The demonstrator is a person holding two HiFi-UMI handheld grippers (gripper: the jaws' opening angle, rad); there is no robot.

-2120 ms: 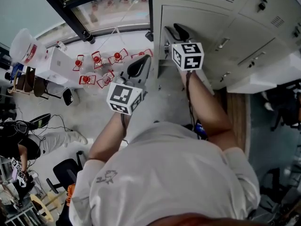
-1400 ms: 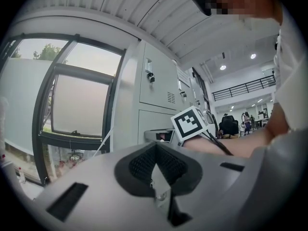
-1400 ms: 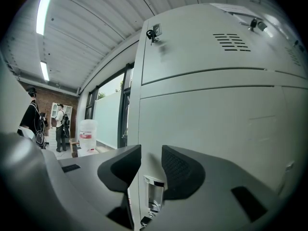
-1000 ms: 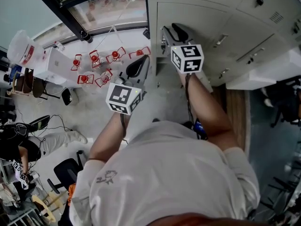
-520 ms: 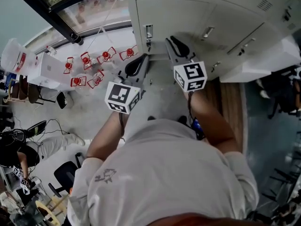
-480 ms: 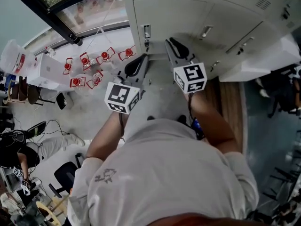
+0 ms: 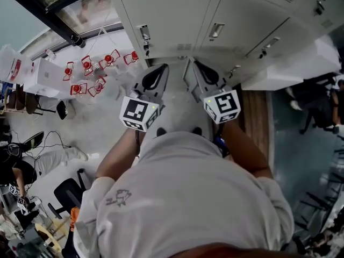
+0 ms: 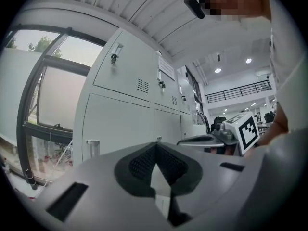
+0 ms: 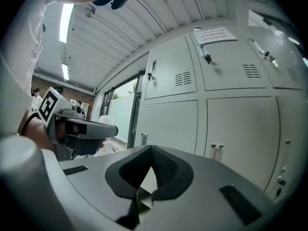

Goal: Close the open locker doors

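As right claw (image 9: 151,149) closes empty, locker doors (image 9: 169,123) near ahead, apart.

grey locker doors (image 7: 166,18) ahead sit flush, shut.

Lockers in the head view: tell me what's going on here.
A person points a left gripper and a right gripper level at a bank of grey lockers. Both grippers' fingers are together with nothing between them; the right's have just closed. The doors straight ahead are shut, but one door further right looks open.
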